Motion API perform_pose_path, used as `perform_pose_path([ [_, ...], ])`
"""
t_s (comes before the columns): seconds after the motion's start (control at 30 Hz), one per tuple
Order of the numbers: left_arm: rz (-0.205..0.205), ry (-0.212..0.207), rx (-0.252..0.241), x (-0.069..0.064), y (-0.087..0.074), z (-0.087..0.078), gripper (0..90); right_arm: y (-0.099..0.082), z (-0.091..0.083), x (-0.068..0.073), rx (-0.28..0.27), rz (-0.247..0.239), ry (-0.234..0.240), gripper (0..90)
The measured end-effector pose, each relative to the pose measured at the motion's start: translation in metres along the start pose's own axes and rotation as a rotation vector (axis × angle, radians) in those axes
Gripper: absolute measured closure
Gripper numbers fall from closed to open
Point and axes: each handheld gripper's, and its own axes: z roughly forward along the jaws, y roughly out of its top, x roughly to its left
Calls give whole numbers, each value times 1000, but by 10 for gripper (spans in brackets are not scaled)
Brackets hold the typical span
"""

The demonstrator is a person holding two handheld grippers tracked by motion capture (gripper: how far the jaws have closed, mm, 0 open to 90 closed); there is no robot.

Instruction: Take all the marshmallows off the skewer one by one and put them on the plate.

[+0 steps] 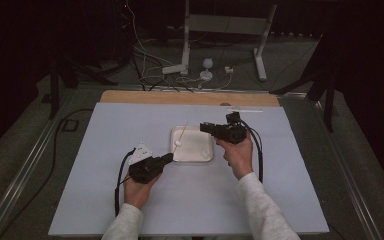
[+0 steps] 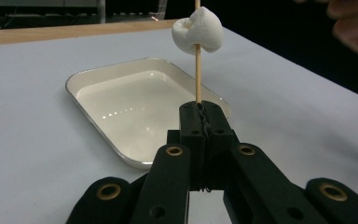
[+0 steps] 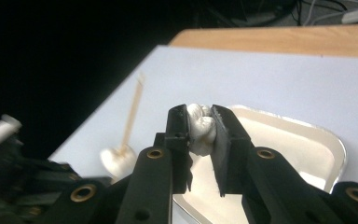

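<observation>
A: Where's the skewer (image 2: 197, 70)?

B: Pinched at its base in the left gripper (image 2: 200, 112), whose jaws are pressed together on it. It stands up out of the tips with one marshmallow (image 2: 197, 29) already threaded partway up, clear of the jaws and over the near edge of the white tray (image 2: 121, 154).

A: And the other hand?

B: The right gripper (image 3: 200, 122) is nearly closed on a second marshmallow (image 3: 201, 126). The piece sits right between its tips and is squashed a little between the pads. It hangs over the tray's far side, with the skewer off to its left in the right gripper view. From above, the right gripper (image 1: 203, 127) is beyond and to the right of the left gripper (image 1: 169, 157).

A: What could spoil it from here?

B: My guess is alignment. The stick is thin and held only at the bottom, so a push that comes in off-centre could bend it, tip it in the jaws or snap it. The held piece is already deformed, so the point might tear out its side. It could also stick to the pads on release and drag back off.
</observation>
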Motion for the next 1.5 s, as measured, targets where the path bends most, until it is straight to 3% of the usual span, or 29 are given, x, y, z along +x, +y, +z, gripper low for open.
perform_pose_path([
  [0.43, -5, -8, 8, -1, 1, 3, 900, -22, 26, -4, 97, -42, -76, 769],
  [0.6, -9, -6, 8, -1, 1, 3, 900, -29, 35, -9, 139, -36, -99, 755],
  [0.67, -10, -7, 8, -1, 1, 3, 900, -31, 38, -12, 159, -28, -107, 702],
  [0.77, -15, -4, 7, 0, 1, 2, 900, -34, 44, -16, 190, -10, -123, 469],
  [0.87, -16, 4, 7, 1, 1, 2, 900, -34, 45, -18, 199, 4, -107, 359],
  [1.03, -21, 8, 4, 1, 1, 2, 900, -32, 39, -14, 163, -4, -70, 248],
  [1.2, -22, 9, 3, 0, 1, 2, 900, -29, 31, -5, 136, -20, -12, 227],
  [1.5, -20, 4, 3, -2, 2, 3, 900, -27, 23, 6, 104, -23, 47, 206],
])
